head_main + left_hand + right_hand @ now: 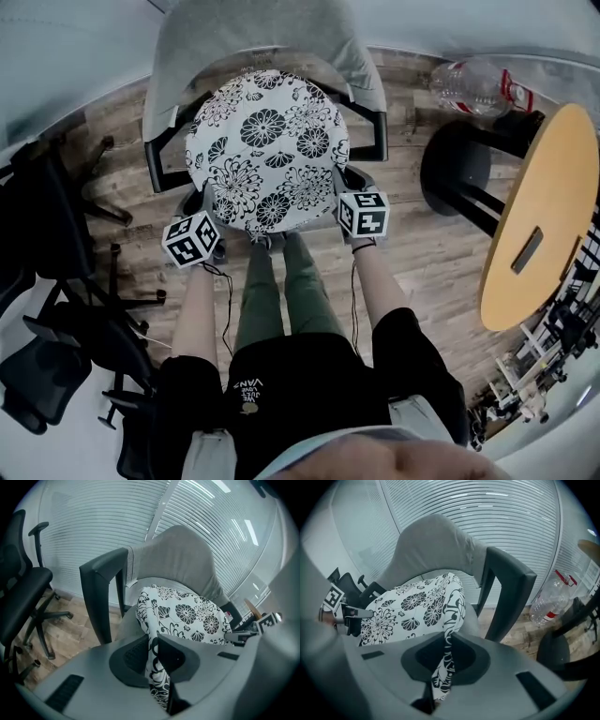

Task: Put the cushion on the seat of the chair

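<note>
The floral cushion [267, 150] spreads over the seat of the grey chair [253, 37], with the left gripper [204, 208] and the right gripper [345, 186] holding its edge at the chair's front. A plastic bottle [473, 86] lies right of the chair.

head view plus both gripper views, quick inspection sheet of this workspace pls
surface: grey chair seat, mostly covered by the floral cushion
job's things: floral cushion lies over the seat; contact not clear
clutter: plastic bottle on the floor
grippers: left gripper and right gripper each shut on the floral cushion's edge
cables: thin black cable along each forearm
surroundings: round wooden table, black office chairs, window blinds
</note>
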